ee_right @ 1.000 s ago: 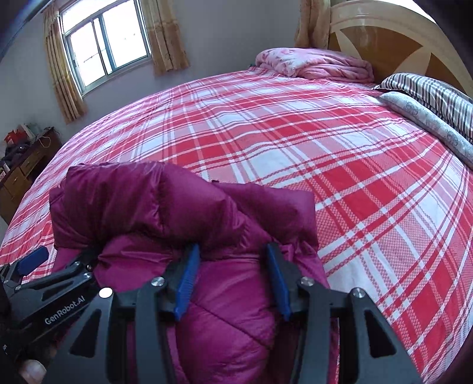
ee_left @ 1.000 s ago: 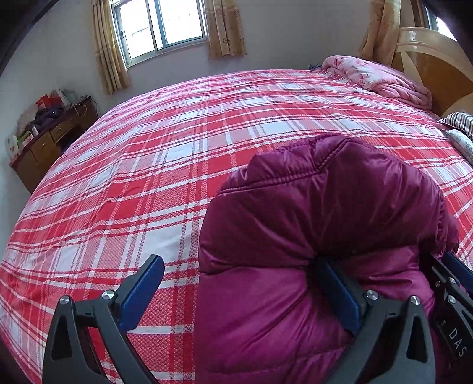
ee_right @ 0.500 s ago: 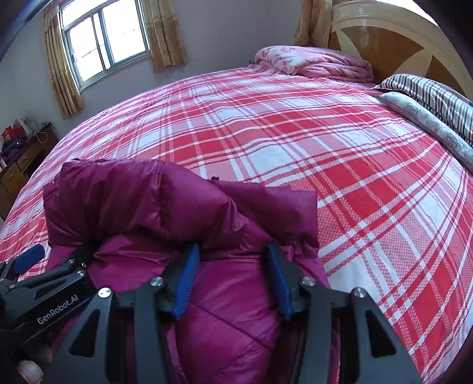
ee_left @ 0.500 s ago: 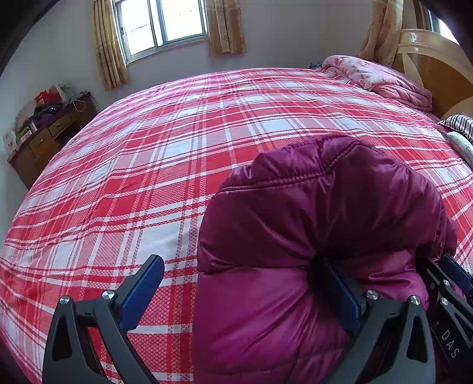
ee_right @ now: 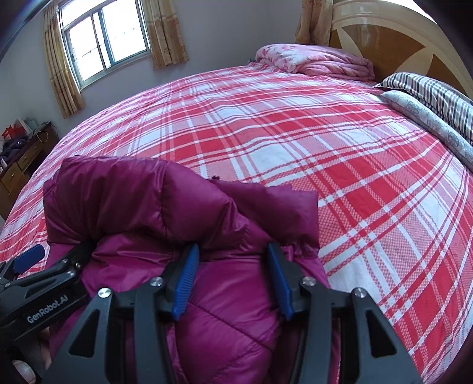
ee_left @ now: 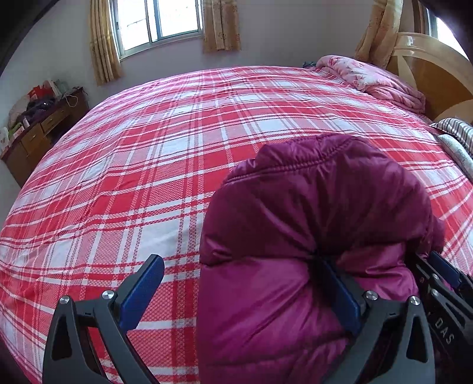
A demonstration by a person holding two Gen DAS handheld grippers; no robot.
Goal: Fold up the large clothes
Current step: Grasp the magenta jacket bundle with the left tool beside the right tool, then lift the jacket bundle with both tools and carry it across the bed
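Observation:
A puffy purple jacket (ee_left: pixel 310 212) lies bunched in a thick fold on the red plaid bed (ee_left: pixel 165 153). My left gripper (ee_left: pixel 239 263) is open wide. Its left finger hangs over the bare sheet and its right finger is buried in a crease of the jacket. My right gripper (ee_right: pixel 232 248) straddles the jacket (ee_right: pixel 153 201) at the fold's near edge. Its jaws are opening, with padded fabric filling the gap and still touching both blue pads (ee_right: pixel 186 277). The left gripper's body (ee_right: pixel 44 283) shows at the left of the right wrist view.
A pink quilt (ee_right: pixel 313 59) is rolled up by the wooden headboard (ee_right: pixel 384 38). Striped and grey pillows (ee_right: pixel 434 97) lie along the right side. A wooden dresser (ee_left: pixel 38 136) with clutter stands by the far left wall, under the curtained window (ee_left: pixel 159 20).
The right gripper's fingers have spread slightly around the jacket. The left gripper and the jacket have hardly shifted.

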